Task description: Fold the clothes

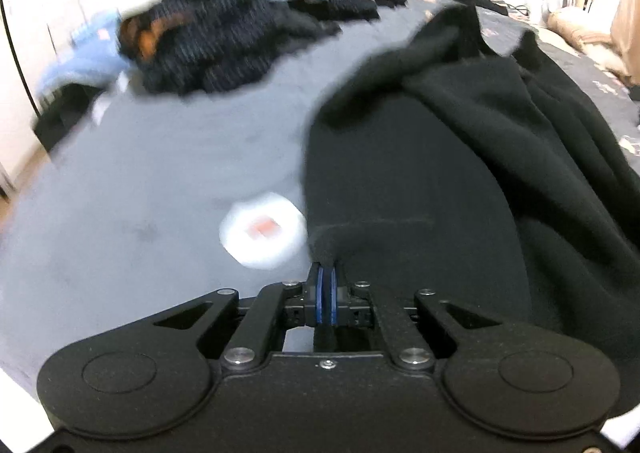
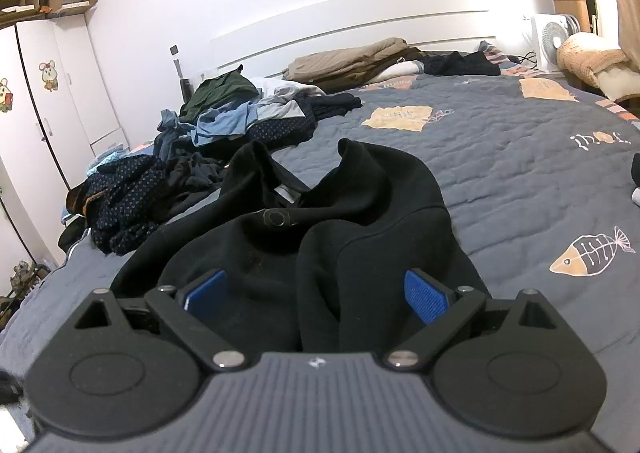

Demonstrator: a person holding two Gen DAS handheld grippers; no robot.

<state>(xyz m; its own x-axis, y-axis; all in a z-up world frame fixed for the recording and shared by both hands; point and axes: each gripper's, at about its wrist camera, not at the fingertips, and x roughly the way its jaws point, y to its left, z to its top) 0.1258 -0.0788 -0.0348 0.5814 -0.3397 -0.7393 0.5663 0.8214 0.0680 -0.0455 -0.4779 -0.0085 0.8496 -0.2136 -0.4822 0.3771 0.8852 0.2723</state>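
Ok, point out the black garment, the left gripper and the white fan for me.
black garment (image 2: pixel 360 189): right wrist view, on its raised shoulder fold.
left gripper (image 1: pixel 327 271): left wrist view, between the closed blue pads.
white fan (image 2: pixel 554 39): right wrist view, on the round grille.

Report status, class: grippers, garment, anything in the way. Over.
Left gripper shut on black sweater hem. Right gripper open, fingers astride the sweater. White object beside the hem; unfolded clothes pile beyond.
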